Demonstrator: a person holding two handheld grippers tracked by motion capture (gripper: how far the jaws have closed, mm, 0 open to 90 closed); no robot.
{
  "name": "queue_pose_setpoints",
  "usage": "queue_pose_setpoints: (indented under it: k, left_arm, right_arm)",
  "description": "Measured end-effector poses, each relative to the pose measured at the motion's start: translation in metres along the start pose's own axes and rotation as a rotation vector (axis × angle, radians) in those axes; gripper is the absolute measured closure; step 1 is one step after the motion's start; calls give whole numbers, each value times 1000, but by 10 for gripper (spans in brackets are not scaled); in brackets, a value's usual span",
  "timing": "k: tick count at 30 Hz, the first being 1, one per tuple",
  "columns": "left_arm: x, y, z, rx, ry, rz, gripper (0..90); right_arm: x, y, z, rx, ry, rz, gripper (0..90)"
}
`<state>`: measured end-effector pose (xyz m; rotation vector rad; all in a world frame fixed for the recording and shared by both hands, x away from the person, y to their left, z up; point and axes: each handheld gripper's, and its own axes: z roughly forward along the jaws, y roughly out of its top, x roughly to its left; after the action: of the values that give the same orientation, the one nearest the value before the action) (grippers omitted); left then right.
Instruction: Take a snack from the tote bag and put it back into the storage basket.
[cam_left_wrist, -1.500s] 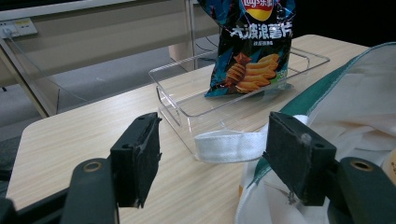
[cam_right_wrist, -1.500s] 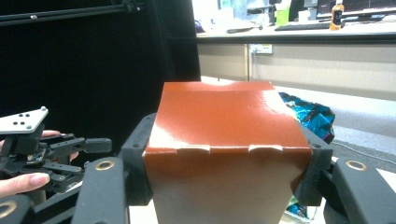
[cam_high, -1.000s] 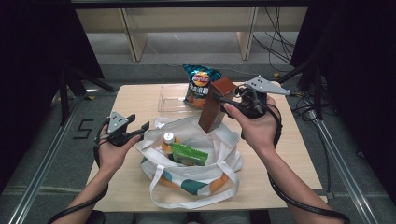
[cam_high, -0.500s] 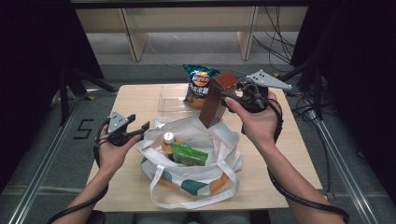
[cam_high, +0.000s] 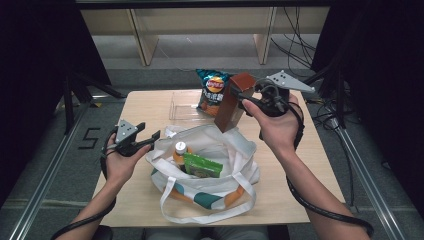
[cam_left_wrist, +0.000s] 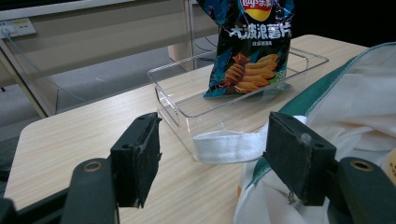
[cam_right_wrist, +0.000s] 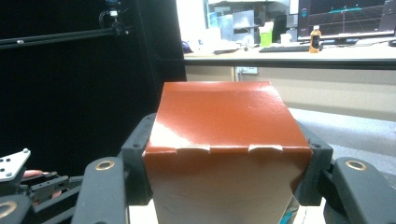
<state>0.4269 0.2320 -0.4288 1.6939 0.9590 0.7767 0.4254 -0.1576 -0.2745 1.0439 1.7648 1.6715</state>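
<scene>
My right gripper (cam_high: 246, 96) is shut on a tall brown box (cam_high: 233, 101), held tilted in the air above the far rim of a white tote bag (cam_high: 235, 150); the box (cam_right_wrist: 224, 154) sits clamped between both jaws in the right gripper view. Inside the bag lie a green packet (cam_high: 202, 165) and an orange bottle with a white cap (cam_high: 179, 150). My left gripper (cam_high: 151, 136) is open at the bag's left rim, nothing between its jaws; the bag's strap (cam_left_wrist: 231, 144) lies just beyond them.
A clear plastic tray (cam_high: 181, 107) stands at the table's far side with a blue chip bag (cam_high: 212, 90) upright in it; tray (cam_left_wrist: 177, 105) and chip bag (cam_left_wrist: 250, 46) show ahead in the left gripper view. Cables trail off the table's right edge.
My right gripper has lifted the brown box up and away toward the far right, out from over the bag's mouth. The left gripper has stayed put.
</scene>
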Motion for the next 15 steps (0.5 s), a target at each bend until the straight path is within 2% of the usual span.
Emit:
queue_pose_setpoints:
  k: [1,3,6,13,14,15]
  left_arm:
    - [0,0,0,0,1,1,346]
    - [0,1,-1,-2,3,-2,346]
    - [1,0,-1,-2,4,-1,346]
    - [1,0,-1,-3,4,-2,346]
    - [1,0,-1,-4,4,-2,346]
    - [1,0,-1,-4,4,-1,346]
  right_arm:
    - [-1,0,1,-4,3,-16,394]
    - [-1,1,1,-2,2,-8,394]
    - [-3,3,3,-11,-7,-22,394]
    - [-5,5,7,-16,-13,-17,394]
    - [-4,5,6,-9,-17,2,394]
    - [-5,4,7,-13,-14,-3,394]
